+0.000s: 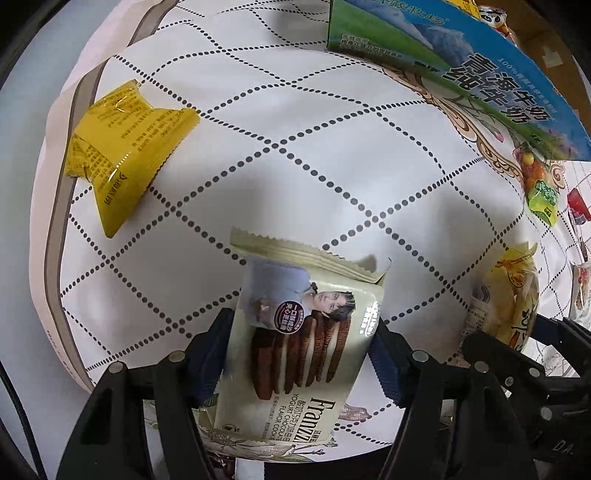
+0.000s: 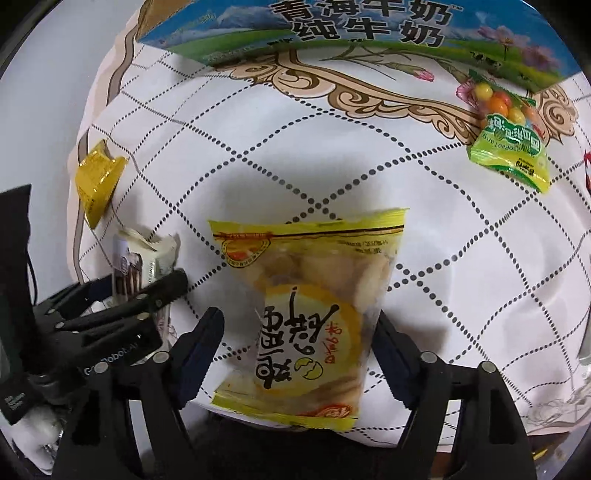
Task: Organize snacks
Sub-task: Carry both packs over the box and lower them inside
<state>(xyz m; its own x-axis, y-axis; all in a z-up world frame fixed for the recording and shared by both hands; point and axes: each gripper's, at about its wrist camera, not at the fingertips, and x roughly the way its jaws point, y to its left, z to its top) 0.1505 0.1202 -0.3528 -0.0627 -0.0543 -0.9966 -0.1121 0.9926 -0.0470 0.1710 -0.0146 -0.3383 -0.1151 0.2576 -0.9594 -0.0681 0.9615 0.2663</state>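
Note:
My left gripper (image 1: pixel 301 339) is shut on a beige Franzzi chocolate cookie packet (image 1: pixel 299 332), held above the white dotted tablecloth (image 1: pixel 295 166). My right gripper (image 2: pixel 301 339) has its jaws on both sides of a yellow egg-snack bag (image 2: pixel 310 295), which lies between the pads; its right pad touches the bag and the left stands a little off. The left gripper with the cookie packet (image 2: pixel 136 266) shows at the left of the right wrist view. The yellow bag (image 1: pixel 506 295) shows at the right of the left wrist view.
A blue-green milk carton box (image 1: pixel 461 74) stands at the far edge, also in the right wrist view (image 2: pixel 351 33). A small yellow packet (image 1: pixel 122 147) lies at the left. A green candy bag (image 2: pixel 513 136) lies at the right, near the box.

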